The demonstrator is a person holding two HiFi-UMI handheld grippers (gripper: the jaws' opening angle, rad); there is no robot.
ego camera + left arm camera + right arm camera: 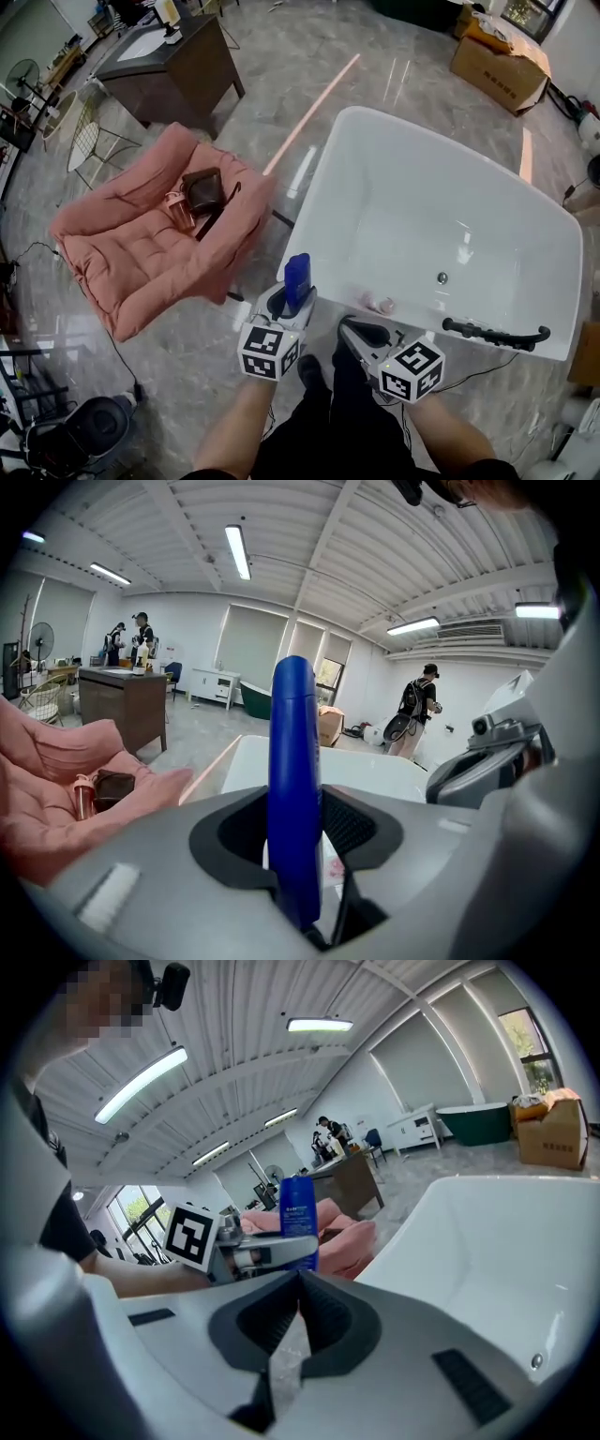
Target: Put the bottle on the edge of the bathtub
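blue bottle (297, 277) stands upright, clamped by the left gripper (287, 303) at lower centre, near the bathtub (324, 183) rim, ready for setting down; right gripper (360, 331) closed, empty.

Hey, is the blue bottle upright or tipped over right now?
Upright. The bottle stands vertical, clamped in the left gripper; it also shows vertical in the right gripper view.

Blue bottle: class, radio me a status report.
Left hand-held gripper shut on blue bottle, upright. Right hand-held gripper shut, empty. Bottle at near corner of white bathtub, not released. Black tap fitting farther right on rim.
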